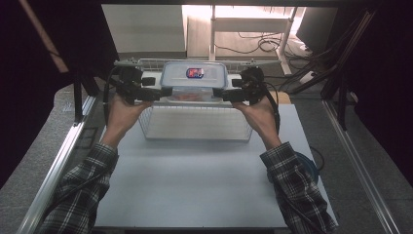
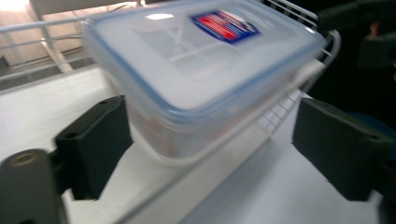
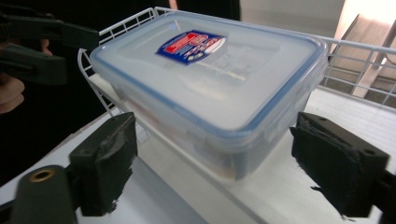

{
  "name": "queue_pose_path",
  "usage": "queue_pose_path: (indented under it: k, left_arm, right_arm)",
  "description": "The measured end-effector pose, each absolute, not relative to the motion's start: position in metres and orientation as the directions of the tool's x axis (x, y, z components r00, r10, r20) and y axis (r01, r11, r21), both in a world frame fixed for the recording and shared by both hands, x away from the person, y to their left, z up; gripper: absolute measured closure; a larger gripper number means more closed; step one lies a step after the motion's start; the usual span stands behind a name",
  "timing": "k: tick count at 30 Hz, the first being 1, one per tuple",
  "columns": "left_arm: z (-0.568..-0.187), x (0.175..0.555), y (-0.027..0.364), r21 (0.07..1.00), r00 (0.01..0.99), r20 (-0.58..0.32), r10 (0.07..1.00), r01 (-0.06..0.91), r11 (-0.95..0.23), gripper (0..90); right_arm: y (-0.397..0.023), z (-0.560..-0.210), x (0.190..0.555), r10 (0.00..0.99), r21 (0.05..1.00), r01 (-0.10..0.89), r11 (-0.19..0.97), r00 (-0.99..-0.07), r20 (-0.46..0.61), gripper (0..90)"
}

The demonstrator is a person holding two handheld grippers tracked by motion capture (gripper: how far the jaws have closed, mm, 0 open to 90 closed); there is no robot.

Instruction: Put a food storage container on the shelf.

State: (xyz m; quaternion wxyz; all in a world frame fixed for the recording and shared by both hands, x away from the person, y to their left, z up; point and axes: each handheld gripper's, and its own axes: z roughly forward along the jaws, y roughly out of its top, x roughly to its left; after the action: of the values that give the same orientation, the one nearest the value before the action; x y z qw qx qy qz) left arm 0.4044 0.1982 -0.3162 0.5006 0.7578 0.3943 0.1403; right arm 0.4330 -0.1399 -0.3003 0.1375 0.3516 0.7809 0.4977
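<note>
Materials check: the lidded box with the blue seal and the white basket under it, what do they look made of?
Translucent rectangular food box with blue-rimmed lid: looks like moulded plastic, semi-gloss; light passes through its cloudy walls, an orange tint shows inside, and highlights smear on the lid. White wire basket: seems to be coated metal wire; thin rods form an open grid, uniformly white and matte. The coating type is unclear.

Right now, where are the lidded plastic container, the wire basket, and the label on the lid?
plastic container [image 3: 219,100]: right gripper view, lid centre.
wire basket [image 1: 195,123]: high view, front wall.
label [image 3: 190,46]: right gripper view, label's middle.
</note>
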Motion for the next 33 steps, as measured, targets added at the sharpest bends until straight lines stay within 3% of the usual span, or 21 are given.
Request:
queue_pose_path:
  k: [9,21,33]
  left_arm:
    - [-0.328,0.373,0.188,0.880,0.700,-0.137,0.701,0.411,-0.239,5.0]
    - [-0.364,0.340,0.185,0.886,0.720,-0.118,0.684,0.388,-0.256,2.9]
    - [-0.396,0.304,0.189,0.878,0.726,-0.144,0.673,0.407,-0.252,3.4]
  right_arm:
    - [-0.153,-0.312,0.405,0.660,0.881,0.374,0.289,-0.744,0.099,4.8]
    - [-0.168,-0.332,0.368,0.639,0.880,0.323,0.347,-0.769,0.030,3.3]
    - [-0.180,-0.358,0.340,0.618,0.875,0.319,0.364,-0.786,0.029,2.1]
